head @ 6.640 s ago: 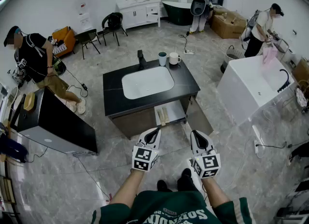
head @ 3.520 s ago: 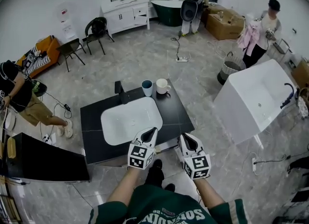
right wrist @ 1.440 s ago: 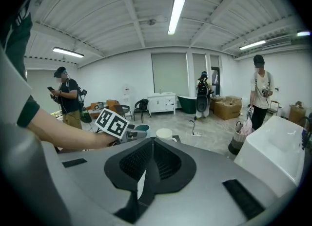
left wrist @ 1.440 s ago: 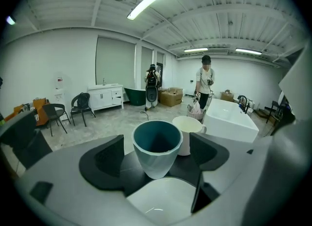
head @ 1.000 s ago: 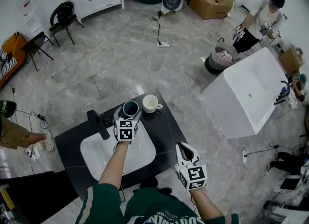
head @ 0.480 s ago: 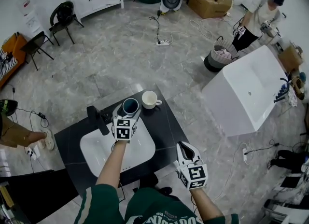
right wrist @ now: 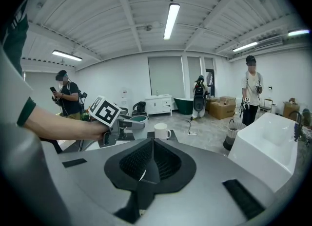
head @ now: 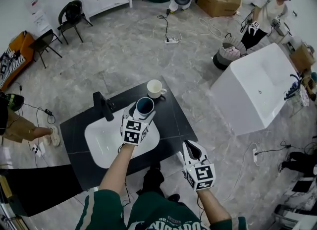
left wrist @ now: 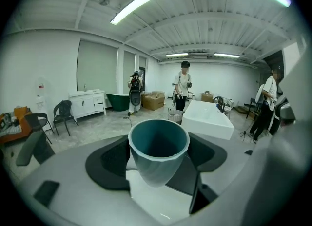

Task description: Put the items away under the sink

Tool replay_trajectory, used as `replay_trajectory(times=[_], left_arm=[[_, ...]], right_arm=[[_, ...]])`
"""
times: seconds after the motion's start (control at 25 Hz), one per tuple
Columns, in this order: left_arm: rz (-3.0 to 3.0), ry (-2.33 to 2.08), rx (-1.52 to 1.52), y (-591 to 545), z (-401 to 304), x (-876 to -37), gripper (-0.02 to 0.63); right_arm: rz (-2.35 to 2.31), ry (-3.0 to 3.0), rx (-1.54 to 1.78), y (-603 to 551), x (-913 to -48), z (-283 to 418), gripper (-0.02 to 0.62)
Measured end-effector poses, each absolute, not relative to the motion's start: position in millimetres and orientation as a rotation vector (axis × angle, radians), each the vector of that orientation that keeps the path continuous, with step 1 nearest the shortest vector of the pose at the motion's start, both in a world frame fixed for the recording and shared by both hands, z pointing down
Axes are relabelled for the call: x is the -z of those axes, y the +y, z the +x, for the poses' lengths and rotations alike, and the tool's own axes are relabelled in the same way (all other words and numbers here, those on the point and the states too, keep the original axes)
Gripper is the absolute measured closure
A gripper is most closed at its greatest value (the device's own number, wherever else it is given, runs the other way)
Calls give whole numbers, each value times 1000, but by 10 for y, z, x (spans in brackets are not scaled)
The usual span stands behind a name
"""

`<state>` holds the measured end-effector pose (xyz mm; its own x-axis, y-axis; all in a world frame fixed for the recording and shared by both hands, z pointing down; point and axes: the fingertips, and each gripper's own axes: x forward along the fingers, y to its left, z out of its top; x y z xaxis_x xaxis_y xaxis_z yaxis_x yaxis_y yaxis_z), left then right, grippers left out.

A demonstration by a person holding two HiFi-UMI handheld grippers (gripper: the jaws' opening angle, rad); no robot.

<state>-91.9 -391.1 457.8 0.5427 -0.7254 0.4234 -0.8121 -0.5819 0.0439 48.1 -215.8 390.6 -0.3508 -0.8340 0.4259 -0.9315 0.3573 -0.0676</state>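
A teal cup (head: 144,106) sits between the jaws of my left gripper (head: 143,113), which is shut on it; it appears raised over the near side of the black countertop (head: 171,117), beside the white basin (head: 106,142). The left gripper view shows the cup (left wrist: 158,147) upright and empty between the left gripper's (left wrist: 158,171) jaws. A white mug (head: 155,88) stands alone at the counter's far edge. My right gripper (head: 190,146) hangs shut and empty off the counter's front right corner. In the right gripper view, the mug (right wrist: 162,131) and the held cup (right wrist: 139,119) lie beyond the right gripper (right wrist: 152,144).
A black faucet (head: 103,106) stands left of the basin. A white bathtub (head: 252,90) is to the right, with a waste basket (head: 229,55) and a person (head: 270,11) beyond it. A black cabinet (head: 29,194) is at the left. Chairs (head: 72,18) and a cable are on the floor.
The left gripper has drawn the teal cup back from the white mug, toward me. The right gripper has stayed put. The head view has shifted slightly.
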Motion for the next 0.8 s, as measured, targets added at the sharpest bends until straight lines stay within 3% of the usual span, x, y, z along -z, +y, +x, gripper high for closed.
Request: replay_trajectory(times=[0.8], left_arm=[[2666,-1165,-475,-832,321,-4173,229]], right_arm=[[1574,-2403,-327,355,-3803,1333,552]])
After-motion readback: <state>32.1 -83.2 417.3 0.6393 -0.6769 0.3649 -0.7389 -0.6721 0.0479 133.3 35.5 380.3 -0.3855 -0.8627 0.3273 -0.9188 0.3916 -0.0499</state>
